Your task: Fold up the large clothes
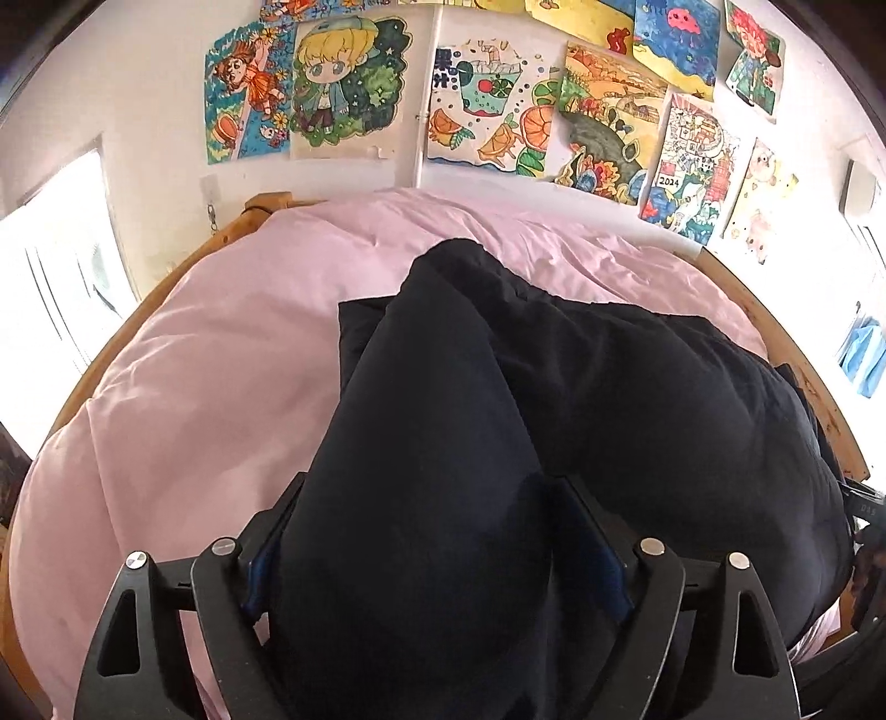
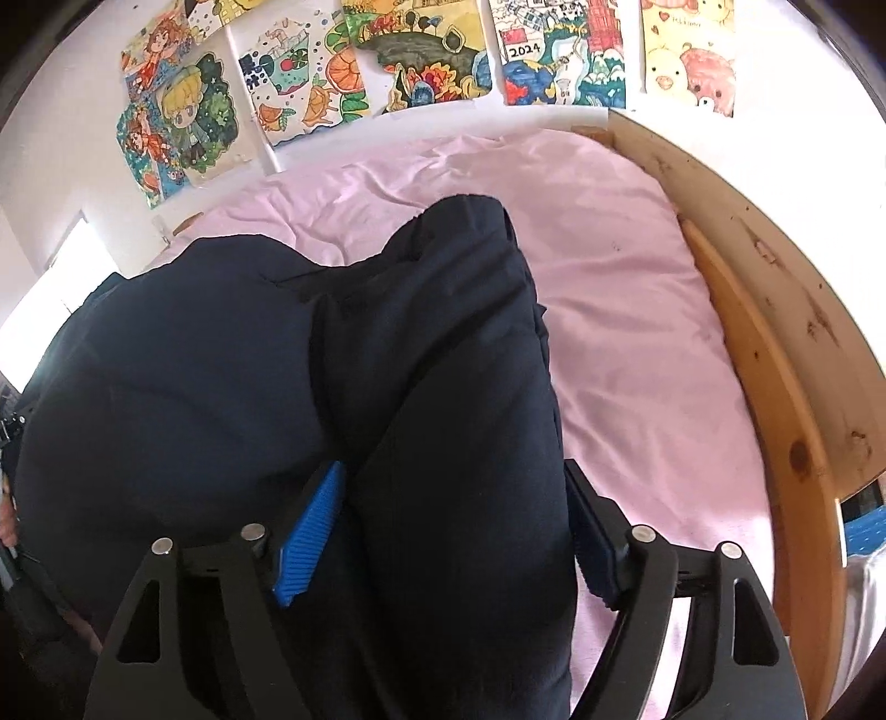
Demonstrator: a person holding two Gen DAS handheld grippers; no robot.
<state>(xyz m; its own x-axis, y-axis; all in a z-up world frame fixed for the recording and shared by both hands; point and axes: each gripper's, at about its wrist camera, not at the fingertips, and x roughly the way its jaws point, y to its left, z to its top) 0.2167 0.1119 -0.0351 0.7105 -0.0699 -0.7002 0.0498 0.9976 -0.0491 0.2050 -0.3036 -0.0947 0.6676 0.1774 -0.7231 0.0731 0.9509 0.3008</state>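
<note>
The dark navy garment is lying bunched on the pink sheet inside the wooden bed frame. The left gripper and right gripper are each pinching a thick fold of it at the near edge, fingers partly apart around the fabric.

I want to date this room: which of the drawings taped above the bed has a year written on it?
The busy blue, red and white drawing marked 2024, hanging between the dark hill landscape and the yellow sheet with a pink pig. No other shows a year.
</note>
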